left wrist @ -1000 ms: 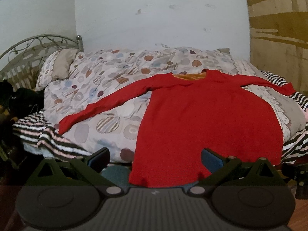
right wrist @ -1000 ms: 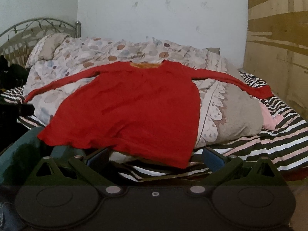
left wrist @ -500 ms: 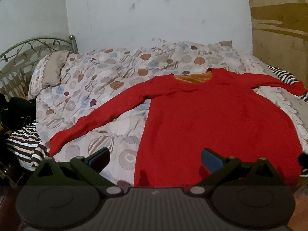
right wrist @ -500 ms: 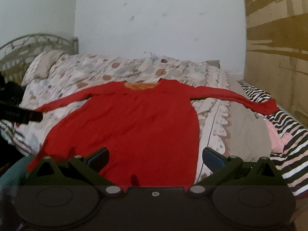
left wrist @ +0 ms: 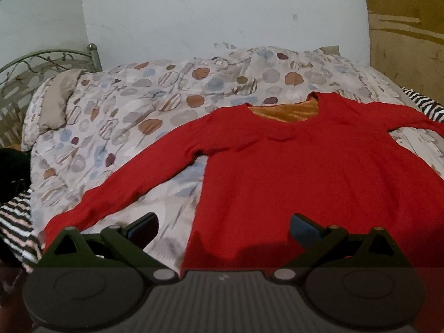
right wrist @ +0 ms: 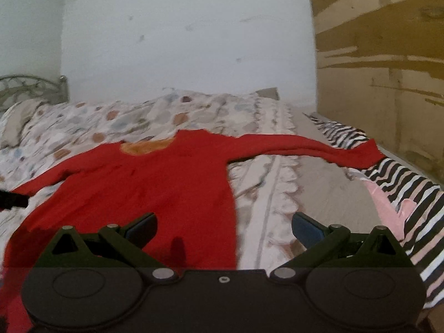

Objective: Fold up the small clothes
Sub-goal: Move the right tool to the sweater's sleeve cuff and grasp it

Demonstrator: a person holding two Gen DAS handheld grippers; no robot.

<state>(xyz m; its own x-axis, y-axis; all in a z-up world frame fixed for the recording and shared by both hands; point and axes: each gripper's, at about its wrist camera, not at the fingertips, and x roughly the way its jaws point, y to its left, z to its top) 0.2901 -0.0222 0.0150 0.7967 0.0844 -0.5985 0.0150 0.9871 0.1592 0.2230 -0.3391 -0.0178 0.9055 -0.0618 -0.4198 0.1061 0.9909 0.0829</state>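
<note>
So there's a red long-sleeved knit top [left wrist: 319, 172] with an orange lining showing at the neck, laid out flat and face up on a bed covered by a pale quilt printed with brown and blue circles [left wrist: 155, 102]; both sleeves are stretched out to the sides, one running down toward the bed's left edge, the other reaching right onto a black, white and pink striped blanket [right wrist: 402, 183].

The left gripper [left wrist: 223, 226] has its fingers spread wide with nothing between them; the top's left side edge near the hem sits in the gap, the left finger over bare quilt beside the sleeve cuff, the right finger over the red body; can't tell whether either one touches the cloth.

The right gripper [right wrist: 223, 224] is spread wide too and pinching nothing; its left finger is over the red fabric, its right finger over the scalloped beige border of the quilt, so the top's right edge falls between them.

A metal scrollwork headboard [left wrist: 41, 63] stands at the far left against a white wall [left wrist: 222, 11].
</note>
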